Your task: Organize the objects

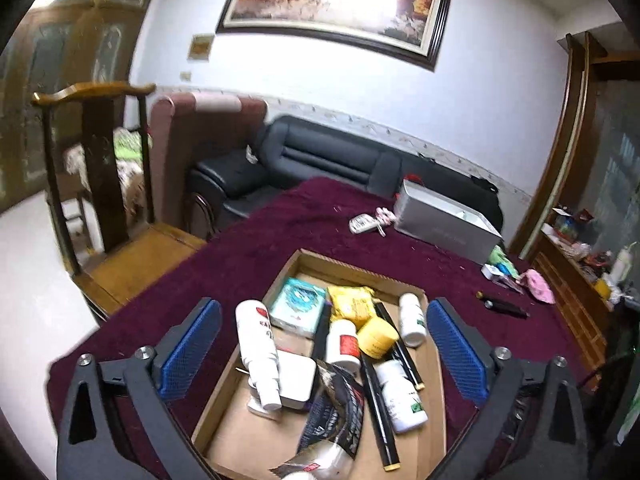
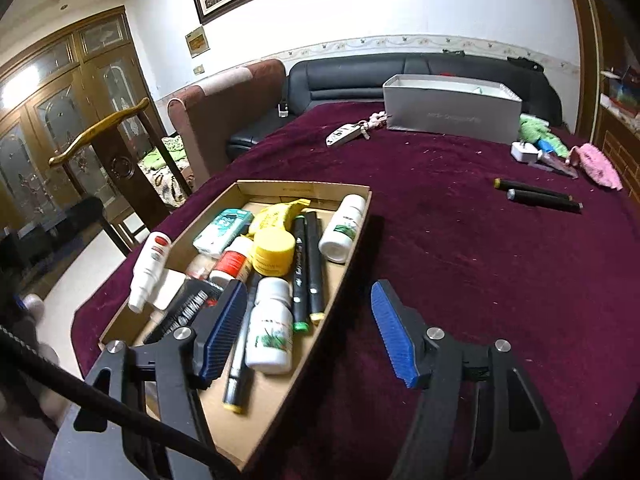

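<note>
A shallow cardboard box [image 1: 332,262] [image 2: 304,189] sits on the maroon tablecloth, holding white bottles [image 1: 412,318] [image 2: 269,326], a yellow jar [image 1: 377,336] [image 2: 273,250], black markers [image 2: 308,264], a white spray bottle [image 1: 258,352] [image 2: 147,270], a teal packet [image 1: 298,300] and a dark pouch [image 1: 334,412]. My left gripper [image 1: 324,340] is open and empty above the box. My right gripper [image 2: 310,312] is open and empty over the box's right edge. Two black markers [image 2: 538,194] [image 1: 502,306] lie loose on the cloth to the right.
A grey open box [image 2: 452,110] [image 1: 444,224] stands at the table's far side, with a remote and keys [image 2: 346,132] beside it. A white charger [image 2: 524,151], a green item and a pink pouch [image 2: 596,164] lie far right. A wooden chair [image 1: 100,168] and black sofa [image 1: 320,152] stand beyond.
</note>
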A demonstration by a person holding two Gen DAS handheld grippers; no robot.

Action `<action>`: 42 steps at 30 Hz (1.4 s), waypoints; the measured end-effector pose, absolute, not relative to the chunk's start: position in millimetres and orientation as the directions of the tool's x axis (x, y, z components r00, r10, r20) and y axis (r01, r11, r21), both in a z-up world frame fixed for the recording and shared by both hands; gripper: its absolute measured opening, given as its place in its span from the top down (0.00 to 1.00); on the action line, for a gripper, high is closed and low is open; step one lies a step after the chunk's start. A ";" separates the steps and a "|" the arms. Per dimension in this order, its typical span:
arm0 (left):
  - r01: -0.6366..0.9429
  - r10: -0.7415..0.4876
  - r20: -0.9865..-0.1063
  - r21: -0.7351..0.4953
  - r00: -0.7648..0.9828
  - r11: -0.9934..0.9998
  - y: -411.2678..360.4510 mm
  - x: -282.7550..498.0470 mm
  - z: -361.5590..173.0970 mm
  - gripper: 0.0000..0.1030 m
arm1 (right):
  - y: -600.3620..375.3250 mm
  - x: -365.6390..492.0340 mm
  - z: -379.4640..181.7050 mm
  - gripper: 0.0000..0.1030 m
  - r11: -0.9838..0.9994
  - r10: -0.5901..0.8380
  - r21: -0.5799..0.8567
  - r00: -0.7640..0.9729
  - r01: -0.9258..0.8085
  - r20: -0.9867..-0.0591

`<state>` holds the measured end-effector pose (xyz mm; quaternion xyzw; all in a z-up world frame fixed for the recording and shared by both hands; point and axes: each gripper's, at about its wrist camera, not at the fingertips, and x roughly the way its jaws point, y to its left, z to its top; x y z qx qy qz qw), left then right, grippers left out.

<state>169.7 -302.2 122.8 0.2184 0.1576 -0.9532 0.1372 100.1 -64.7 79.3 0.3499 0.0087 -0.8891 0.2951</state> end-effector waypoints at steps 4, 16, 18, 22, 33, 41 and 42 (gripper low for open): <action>0.381 -0.268 -0.447 -0.183 -0.853 -0.906 -290.0 176.9 131.9 0.02 | -55.8 106.1 78.9 0.37 -0.829 -0.517 0.187 -0.593 0.528 -0.618; 0.454 -0.368 -0.450 -0.095 -0.813 -0.886 -277.3 184.3 129.4 0.02 | -51.2 118.2 77.1 0.37 -0.830 -0.503 0.146 -0.609 0.538 -0.613; 0.459 -0.375 -0.455 -0.088 -0.808 -0.884 -277.6 183.9 128.7 0.02 | -51.5 118.4 75.5 0.37 -0.830 -0.501 0.146 -0.606 0.538 -0.618; 0.465 -0.377 -0.468 -0.085 -0.800 -0.881 -279.4 184.3 125.6 0.02 | -52.9 120.3 73.3 0.37 -0.830 -0.499 0.146 -0.602 0.538 -0.623; 0.481 -0.387 -0.489 -0.077 -0.782 -0.873 -281.9 182.0 120.7 0.02 | -62.2 126.8 68.9 0.37 -0.829 -0.478 0.100 -0.604 0.551 -0.638; 0.491 -0.384 -0.514 -0.084 -0.767 -0.867 -284.5 179.5 115.2 0.02 | -74.9 136.0 62.7 0.37 -0.828 -0.433 0.012 -0.626 0.560 -0.648; 0.493 -0.385 -0.517 -0.085 -0.765 -0.866 -284.9 179.0 114.4 0.02 | -75.8 136.7 61.8 0.37 -0.827 -0.431 0.007 -0.626 0.562 -0.650</action>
